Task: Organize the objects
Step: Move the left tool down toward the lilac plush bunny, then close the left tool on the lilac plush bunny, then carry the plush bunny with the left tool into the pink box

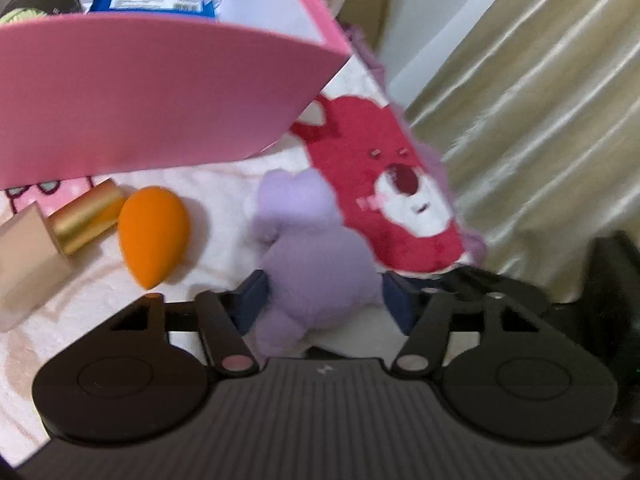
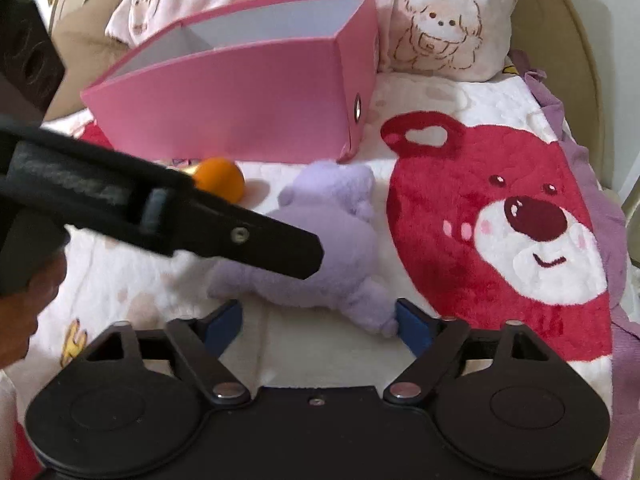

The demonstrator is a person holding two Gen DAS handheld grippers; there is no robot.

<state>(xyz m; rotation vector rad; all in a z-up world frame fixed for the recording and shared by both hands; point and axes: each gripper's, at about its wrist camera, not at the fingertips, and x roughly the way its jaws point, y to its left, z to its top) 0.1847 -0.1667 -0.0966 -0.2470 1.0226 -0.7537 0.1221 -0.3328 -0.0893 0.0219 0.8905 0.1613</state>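
1. The purple plush (image 1: 316, 256) is being straddled by the left gripper (image 1: 324, 300); the pads are set fairly wide on either side of its body, and it cannot be told for certain whether they are pressing it; the plush is lying on the blanket (image 2: 304, 356), just in front of the pink box (image 2: 240, 100).
2. The right gripper (image 2: 320, 320) is being held wide and empty, with one pad (image 2: 412, 326) just beside the plush's foot; a collision with the left gripper, which is crossing this view, is being risked if both are brought in at once.
3. A weak hold is being risked, since soft fur is compressing easily; the plush is likely to be slipping out if only a fold is being pinched.
4. The box is standing on soft bedding; it is likely to be tipped or pushed back if the plush is being dragged against its wall rather than lifted over the rim.
5. Space inside is being partly taken by a blue packet (image 1: 154, 3) and a dark item; the plush may be left perched on them.
6. The orange sponge (image 1: 154, 236) and gold tube (image 1: 86, 220) are lying near; they are likely to be knocked away if the left gripper is being swung sideways.
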